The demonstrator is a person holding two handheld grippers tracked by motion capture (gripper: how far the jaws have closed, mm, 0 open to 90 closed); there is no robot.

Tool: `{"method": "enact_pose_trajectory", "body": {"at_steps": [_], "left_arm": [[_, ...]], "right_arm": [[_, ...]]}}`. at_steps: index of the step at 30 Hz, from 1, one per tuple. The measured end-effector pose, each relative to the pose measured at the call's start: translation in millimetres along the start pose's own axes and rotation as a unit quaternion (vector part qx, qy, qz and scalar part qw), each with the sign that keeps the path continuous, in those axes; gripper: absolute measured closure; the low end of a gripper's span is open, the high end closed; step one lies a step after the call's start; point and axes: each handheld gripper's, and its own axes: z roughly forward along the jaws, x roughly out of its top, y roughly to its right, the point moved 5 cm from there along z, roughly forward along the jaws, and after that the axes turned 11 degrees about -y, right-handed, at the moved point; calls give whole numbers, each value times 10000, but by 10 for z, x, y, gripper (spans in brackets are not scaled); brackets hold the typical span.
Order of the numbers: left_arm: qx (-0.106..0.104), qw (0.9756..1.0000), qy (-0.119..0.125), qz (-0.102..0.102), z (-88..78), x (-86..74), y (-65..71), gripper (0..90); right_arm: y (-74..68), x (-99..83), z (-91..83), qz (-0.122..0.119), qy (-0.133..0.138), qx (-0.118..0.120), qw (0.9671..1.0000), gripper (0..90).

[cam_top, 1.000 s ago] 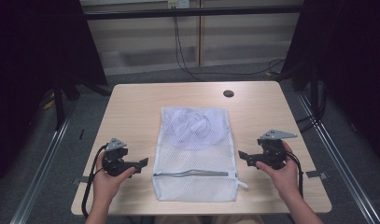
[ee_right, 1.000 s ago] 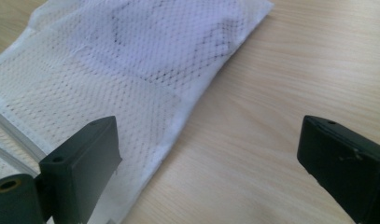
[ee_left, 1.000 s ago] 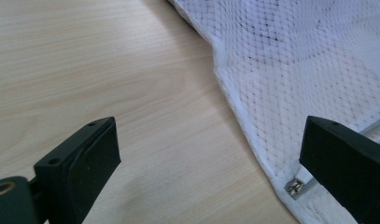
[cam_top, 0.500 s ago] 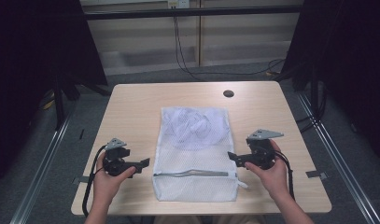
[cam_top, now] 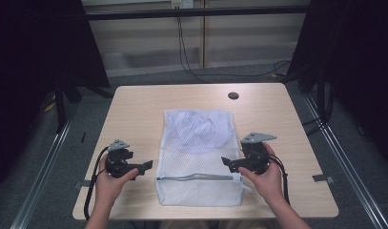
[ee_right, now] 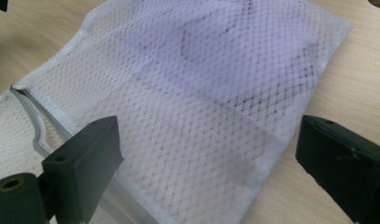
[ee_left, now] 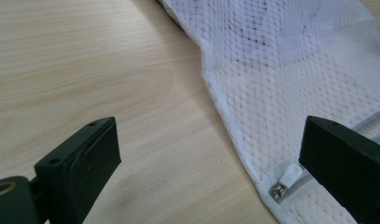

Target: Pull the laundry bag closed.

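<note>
Dark curtains hang on both sides of the room, and a pale wooden counter (cam_top: 134, 109) stands in the middle. On it lies a white net bag (cam_top: 200, 157), flat, with something light blue folded inside its far half. The bag is longer than it is wide. Its long side runs from the near edge of the counter away toward the far edge, where a small dark hole (cam_top: 233, 95) sits in the wood. A grey zipper (cam_top: 194, 177) runs across the bag near its close end, from left to right. In the left gripper view the little white zipper pull (ee_left: 288, 176) sits at the bag's left edge, just beside one jaw. The left tongs (cam_top: 145, 166) are held by a hand (cam_top: 109, 183) and rest low over the counter just beside the bag's left edge, pointing at it. Their jaws are spread wide apart and grip nothing. The right tongs (cam_top: 227, 162) are held by the other hand (cam_top: 265, 179) and point left, with their tips over the bag's right edge. Their jaws are also spread wide and hold nothing. In the right gripper view the net of the bag (ee_right: 187, 107) lies between and beyond the jaws. A black cable (cam_top: 92, 191) trails from the left tongs toward the near edge.
</note>
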Motion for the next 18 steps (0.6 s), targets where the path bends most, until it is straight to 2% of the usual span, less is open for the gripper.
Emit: {"method": "enact_pose_trajectory", "body": {"at_steps": [2,3,5,6,14,16,18], "left_arm": [[17,10000,-66,64,-14,-16,-2,49],[-18,10000,11,9,-27,-20,2,49],[-54,10000,-8,6,-35,-26,-3,49],[-41,10000,7,-45,-40,-24,-11,49],[-65,9999,33,-78,-41,-1,-38,50],[-42,10000,1,-35,-37,0,-37,50],[-55,10000,-11,1,-37,4,-40,51]], "right_arm": [[-24,14,6,-34,10,28,10000,67],[-82,44,21,-69,-10,79,9999,72],[-102,60,24,-88,14,48,9999,76],[-170,111,35,-168,43,111,9998,77],[-375,259,106,-296,82,305,9991,77],[-451,296,147,-307,62,360,9989,78],[-465,306,156,-302,81,329,9990,79]]}}
